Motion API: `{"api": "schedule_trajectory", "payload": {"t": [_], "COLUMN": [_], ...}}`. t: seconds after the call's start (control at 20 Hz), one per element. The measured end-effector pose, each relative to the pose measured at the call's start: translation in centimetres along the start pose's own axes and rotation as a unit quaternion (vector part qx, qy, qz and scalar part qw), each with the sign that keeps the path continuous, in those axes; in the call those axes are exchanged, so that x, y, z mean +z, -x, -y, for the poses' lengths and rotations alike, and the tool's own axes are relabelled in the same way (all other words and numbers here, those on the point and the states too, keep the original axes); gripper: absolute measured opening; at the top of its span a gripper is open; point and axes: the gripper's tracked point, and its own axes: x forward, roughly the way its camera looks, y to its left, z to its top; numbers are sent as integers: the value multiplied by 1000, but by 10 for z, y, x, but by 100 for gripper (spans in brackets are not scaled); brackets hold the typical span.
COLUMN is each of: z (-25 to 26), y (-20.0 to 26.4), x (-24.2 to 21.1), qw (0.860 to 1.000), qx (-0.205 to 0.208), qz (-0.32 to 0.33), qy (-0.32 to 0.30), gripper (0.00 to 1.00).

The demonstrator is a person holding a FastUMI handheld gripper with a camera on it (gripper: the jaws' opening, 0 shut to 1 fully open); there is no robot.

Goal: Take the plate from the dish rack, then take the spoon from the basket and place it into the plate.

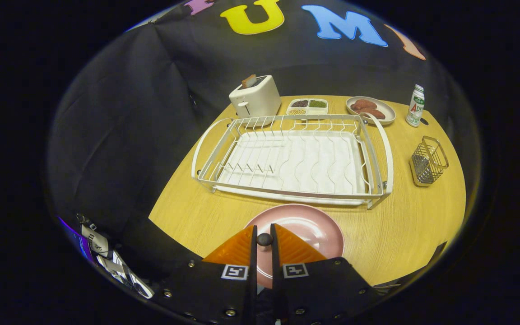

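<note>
So the hand-held gripper (264, 239) is clenched on the spoon (264, 239), only its dark rounded end poking up between the two fingers. It's right over the pink plate (314, 228), which sits on the worktop (413, 225) just in front of the white dish rack (294, 158). The wire basket (428, 161) is over at about 2 o'clock from the plate. Behind the rack, around 12 o'clock, there's a toaster (255, 98).
</note>
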Motion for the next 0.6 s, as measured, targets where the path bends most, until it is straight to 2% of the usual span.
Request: {"api": "schedule_trajectory", "payload": {"t": [0.6], "z": [24], "y": [20], "x": [14], "qw": [1000], "qx": [-7], "qz": [19], "qy": [-19], "gripper": [16]}}
